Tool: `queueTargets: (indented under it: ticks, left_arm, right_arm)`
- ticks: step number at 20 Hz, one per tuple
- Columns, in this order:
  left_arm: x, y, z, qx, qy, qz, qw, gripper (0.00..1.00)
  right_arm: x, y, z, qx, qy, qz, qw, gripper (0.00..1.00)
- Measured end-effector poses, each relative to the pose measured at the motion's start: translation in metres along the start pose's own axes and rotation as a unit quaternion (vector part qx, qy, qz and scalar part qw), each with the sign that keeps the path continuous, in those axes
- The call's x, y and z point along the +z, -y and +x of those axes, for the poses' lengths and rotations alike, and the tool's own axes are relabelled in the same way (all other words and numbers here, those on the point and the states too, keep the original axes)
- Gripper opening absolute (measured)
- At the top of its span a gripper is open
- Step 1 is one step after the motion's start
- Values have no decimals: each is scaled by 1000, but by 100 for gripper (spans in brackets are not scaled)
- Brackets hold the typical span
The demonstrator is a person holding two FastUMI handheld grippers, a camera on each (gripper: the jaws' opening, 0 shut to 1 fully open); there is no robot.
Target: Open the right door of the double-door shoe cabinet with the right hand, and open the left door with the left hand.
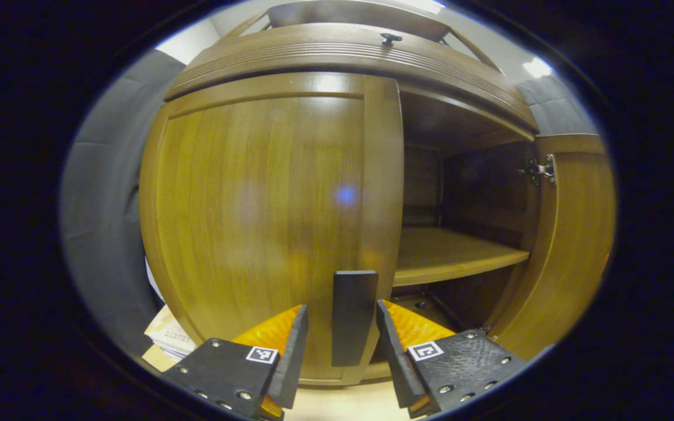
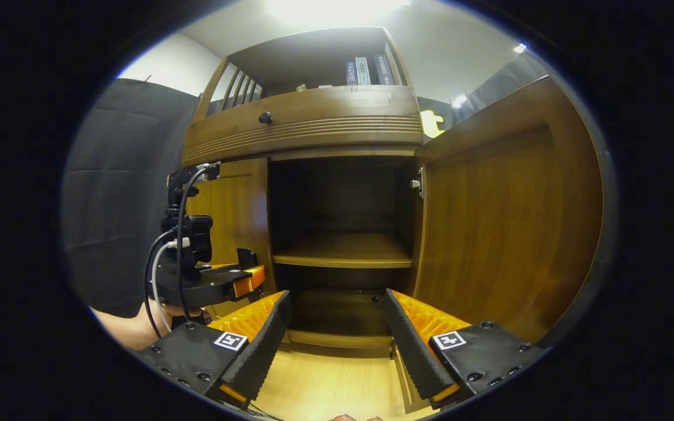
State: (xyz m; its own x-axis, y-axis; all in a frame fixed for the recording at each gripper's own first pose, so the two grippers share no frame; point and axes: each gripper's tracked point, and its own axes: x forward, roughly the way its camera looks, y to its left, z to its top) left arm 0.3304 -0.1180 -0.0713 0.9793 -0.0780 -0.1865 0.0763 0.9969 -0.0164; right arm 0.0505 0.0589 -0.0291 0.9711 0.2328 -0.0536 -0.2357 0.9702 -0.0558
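Book spines (image 2: 366, 71) on the cabinet's top shelf carry writing too small to read, as do the papers (image 1: 168, 336) lying low beside the cabinet. The left tongs (image 1: 341, 336) are spread, a finger on either side of the black handle (image 1: 353, 316) on the closed left door (image 1: 267, 222); the fingers look apart from it, not pressing. The right tongs (image 2: 337, 333) hang released, gripping nothing, before the open compartment with its shelf (image 2: 343, 250). The right door (image 2: 506, 228) stands swung wide open.

Glossy brown wood cabinet (image 1: 267, 193), matt black handle (image 1: 353, 316), ribbed orange jaws, metal hinge (image 1: 542, 171)
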Motion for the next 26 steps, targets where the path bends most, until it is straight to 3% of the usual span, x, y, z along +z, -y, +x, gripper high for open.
queueTargets:
  ticks: [1, 5, 7, 8, 9, 10, 16, 18, 19, 26]
  left_arm:
    - [0, 2, 3, -3, -1, -2, 1000, 73]
    - [-1, 16, 9, -15, 2, 8, 1000, 56]
    - [3, 17, 19, -9, 10, 28, 1000, 48]
    - [1, 14, 12, 3, 13, 37, 999, 45]
    - [2, 13, 6, 6, 14, 38, 999, 41]
    - [2, 13, 6, 8, 12, 37, 999, 38]
    - [0, 11, 11, 12, 11, 23, 1000, 19]
    - [0, 12, 7, 10, 11, 22, 1000, 8]
    - [0, 12, 6, 9, 11, 23, 1000, 12]
    - [-2, 11, -15, -17, 13, 20, 1000, 10]
  right_arm:
    - [-1, 0, 2, 3, 0, 0, 1000, 99]
    - [-3, 0, 13, 12, -2, 3, 1000, 99]
    - [-6, 2, 15, 14, -4, 2, 1000, 96]
    - [-6, 2, 17, 15, -5, 3, 1000, 99]
    - [-7, 3, 18, 15, -6, 5, 1000, 96]
    - [-8, 3, 19, 16, -7, 6, 1000, 100]
    - [-11, 2, 23, 19, -11, 11, 1000, 99]
    - [-12, 0, 22, 21, -13, 11, 1000, 99]
    - [-13, -2, 22, 22, -13, 12, 1000, 99]
    - [-14, -10, 12, 19, -15, 15, 1000, 96]
